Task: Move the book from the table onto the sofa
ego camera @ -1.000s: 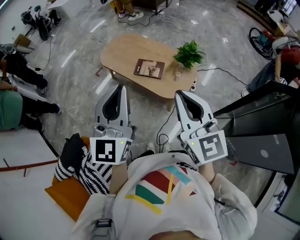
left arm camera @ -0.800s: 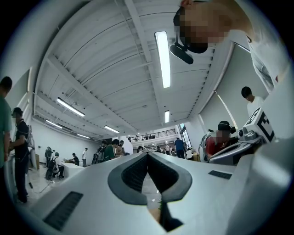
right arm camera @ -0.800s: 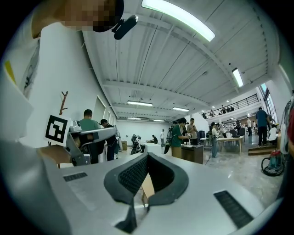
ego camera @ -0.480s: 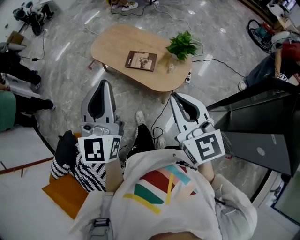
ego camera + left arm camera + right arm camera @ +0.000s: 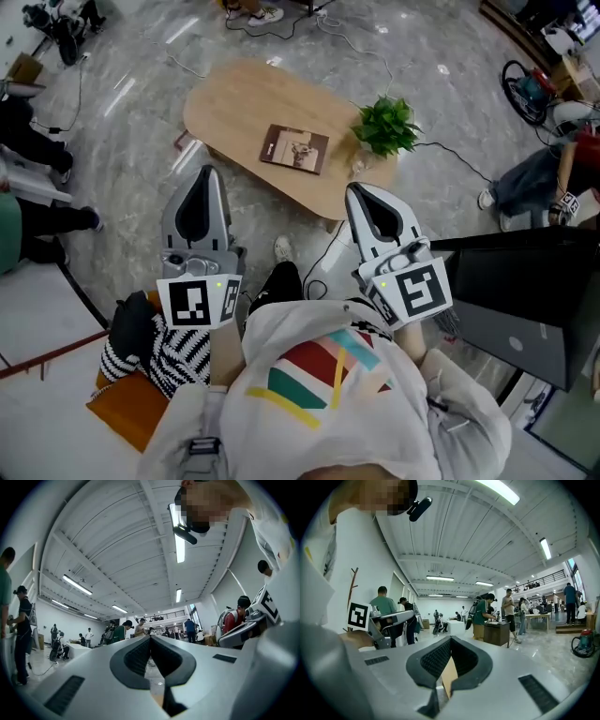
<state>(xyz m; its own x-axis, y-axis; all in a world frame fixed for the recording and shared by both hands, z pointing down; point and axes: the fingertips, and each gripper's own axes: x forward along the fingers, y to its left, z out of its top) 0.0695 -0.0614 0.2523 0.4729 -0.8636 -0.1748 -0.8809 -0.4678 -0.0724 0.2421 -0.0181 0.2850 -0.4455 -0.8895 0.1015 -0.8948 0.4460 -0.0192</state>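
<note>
- The left gripper [image 5: 150, 637] has its jaws pressed tip to tip, with nothing between the pads.
- The right gripper [image 5: 451, 638] is closed the same way. A tan sliver shows through the oval gap behind its tips, but nothing is pinched there.
- Only the head view gives me the book [image 5: 295, 149]. It lies flat and closed on the wooden coffee table [image 5: 234, 103], near the table's right end. Both grippers are on the near side of the table, well apart from the book.
- A potted plant [image 5: 386, 125] stands on the table just right of the book.
- The gripper views look across the hall. They show ceiling strip lights, standing people and a railed mezzanine, none of which the head view catches.
- The right gripper view shows the left gripper's marker cube [image 5: 358, 616] off to its side.
- A striped cloth [image 5: 173, 342] over an orange cushion lies near the person's left side, well away from the table.
- The book cover's print is too small to read, and the marker cubes carry only black-and-white square patterns.
</note>
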